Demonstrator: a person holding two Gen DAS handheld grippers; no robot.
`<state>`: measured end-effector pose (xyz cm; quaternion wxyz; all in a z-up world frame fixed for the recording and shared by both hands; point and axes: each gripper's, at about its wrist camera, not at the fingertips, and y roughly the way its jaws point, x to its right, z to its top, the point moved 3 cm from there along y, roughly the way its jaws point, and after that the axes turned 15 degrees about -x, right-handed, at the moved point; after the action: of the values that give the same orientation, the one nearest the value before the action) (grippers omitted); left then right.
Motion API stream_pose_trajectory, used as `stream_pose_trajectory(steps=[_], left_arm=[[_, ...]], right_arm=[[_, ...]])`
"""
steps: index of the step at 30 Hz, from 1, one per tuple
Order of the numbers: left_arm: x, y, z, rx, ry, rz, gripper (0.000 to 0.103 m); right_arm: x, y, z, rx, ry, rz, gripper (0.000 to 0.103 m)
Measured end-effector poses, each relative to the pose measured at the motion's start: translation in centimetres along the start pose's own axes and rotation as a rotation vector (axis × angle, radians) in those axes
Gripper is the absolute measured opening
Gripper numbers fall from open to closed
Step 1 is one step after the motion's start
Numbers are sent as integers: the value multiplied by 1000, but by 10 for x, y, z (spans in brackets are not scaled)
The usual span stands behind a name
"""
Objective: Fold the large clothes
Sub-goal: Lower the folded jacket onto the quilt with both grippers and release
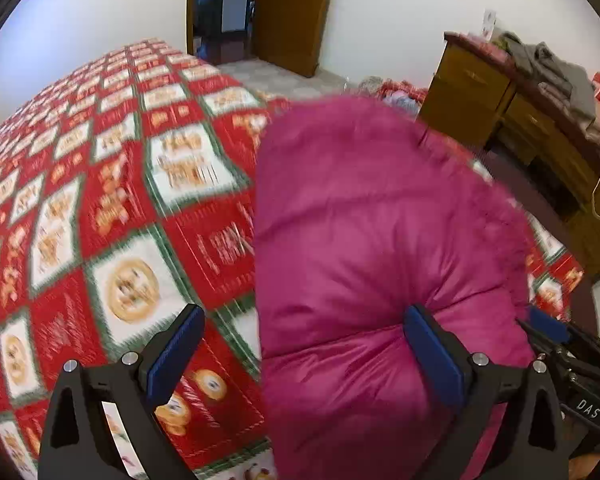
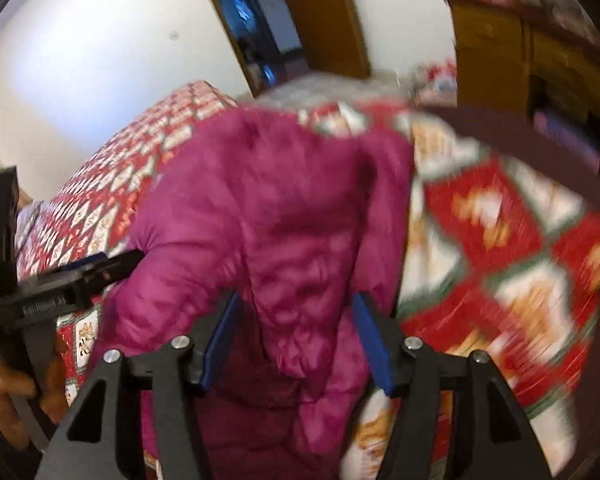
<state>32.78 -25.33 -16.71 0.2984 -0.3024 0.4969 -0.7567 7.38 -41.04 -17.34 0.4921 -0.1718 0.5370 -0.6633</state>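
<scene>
Lying bunched on the patterned bedspread (image 1: 112, 208), the magenta puffer jacket (image 1: 372, 240) sits straight ahead of both tongs, its padded bulk rising between them. The left gripper (image 1: 306, 354) stands wide open: its right pad presses into a dimple in the jacket's near edge, while its left pad hangs over bare bedspread, so nothing is clamped. The right gripper (image 2: 294, 344) is about half open with a fold of the jacket running between its blue pads; blur hides whether the pads actually press on the cloth, so a hold cannot be told.

Risks from here seem to come from the slick, springy filling. If either tong closes on only the outer shell, the fabric could slide out when lifted and the fold collapse. Because the left tong straddles the jacket's edge, closing there might also catch the bedspread underneath and drag it along.
</scene>
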Motion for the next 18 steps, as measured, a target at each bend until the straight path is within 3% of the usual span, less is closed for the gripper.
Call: stream_pose_trajectory(steps=[3,6,13,18], left_arm=[[-6,4,-1,-21,-62,-42,101],[-10,-8,-5,-52,-54,-45,100],[-4,-67,-53,141,44,120,100],[14,-78,-83,186,66,198,100]], right_arm=[[4,15,0,31,43,-4,65],[2,13,1,14,60,-19,66],[-25,-56,-34,86,-32,9,64],[-33,-77,-75,128,-67,-44,70]])
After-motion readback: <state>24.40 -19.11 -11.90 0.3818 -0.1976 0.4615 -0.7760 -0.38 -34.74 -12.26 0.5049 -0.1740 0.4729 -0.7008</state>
